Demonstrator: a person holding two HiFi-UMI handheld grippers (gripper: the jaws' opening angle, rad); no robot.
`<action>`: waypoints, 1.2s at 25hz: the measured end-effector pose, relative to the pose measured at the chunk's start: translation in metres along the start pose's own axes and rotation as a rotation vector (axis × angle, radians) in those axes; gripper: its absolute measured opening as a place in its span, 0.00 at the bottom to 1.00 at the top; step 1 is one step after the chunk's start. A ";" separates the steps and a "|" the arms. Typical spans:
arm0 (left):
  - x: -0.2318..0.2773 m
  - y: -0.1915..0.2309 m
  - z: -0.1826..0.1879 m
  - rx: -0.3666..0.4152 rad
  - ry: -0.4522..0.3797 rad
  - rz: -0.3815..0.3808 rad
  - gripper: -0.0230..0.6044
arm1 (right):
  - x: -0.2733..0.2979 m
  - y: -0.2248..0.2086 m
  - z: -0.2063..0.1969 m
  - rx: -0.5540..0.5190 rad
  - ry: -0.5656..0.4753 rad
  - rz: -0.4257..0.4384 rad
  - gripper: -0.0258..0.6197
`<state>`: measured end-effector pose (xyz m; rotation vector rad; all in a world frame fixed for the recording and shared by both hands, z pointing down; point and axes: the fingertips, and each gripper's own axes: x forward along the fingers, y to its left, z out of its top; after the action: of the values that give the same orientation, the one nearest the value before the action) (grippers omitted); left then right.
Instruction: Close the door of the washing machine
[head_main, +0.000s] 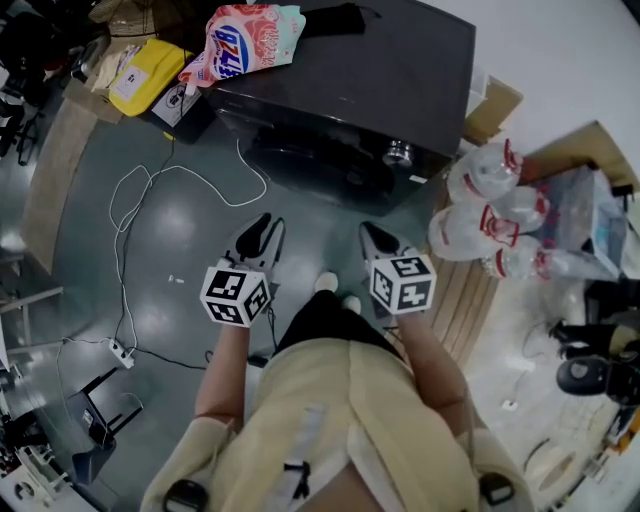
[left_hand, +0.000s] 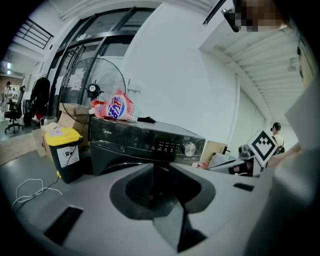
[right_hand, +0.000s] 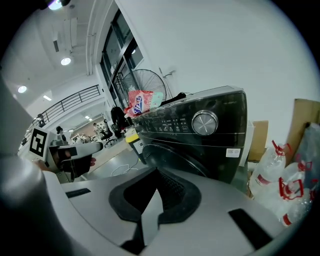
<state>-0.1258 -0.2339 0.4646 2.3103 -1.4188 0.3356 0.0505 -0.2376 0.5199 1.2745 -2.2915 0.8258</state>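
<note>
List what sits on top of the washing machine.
A pink detergent bag and a black object lie on the washing machine. Whatever is under the bag is hidden.

The washer (head_main: 370, 80) door (head_main: 320, 165) is closed. Left tongs (head_main: 262, 232) and right tongs (head_main: 378, 238) hang near its front, touching nothing.

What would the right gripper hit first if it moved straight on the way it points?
The right gripper would likely meet the washer door first; nothing shows between, though depth is unclear.
</note>
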 end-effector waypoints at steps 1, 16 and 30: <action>-0.003 0.000 -0.003 -0.015 0.007 0.001 0.18 | 0.000 0.002 0.000 -0.001 -0.001 0.003 0.05; -0.035 -0.002 -0.023 -0.051 0.072 0.044 0.06 | 0.000 0.017 0.008 -0.059 -0.034 0.017 0.05; -0.044 0.000 -0.028 -0.073 0.152 0.126 0.05 | -0.005 0.026 0.014 -0.077 -0.055 0.045 0.05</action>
<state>-0.1458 -0.1860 0.4714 2.0954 -1.4779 0.4784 0.0304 -0.2330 0.4983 1.2304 -2.3790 0.7186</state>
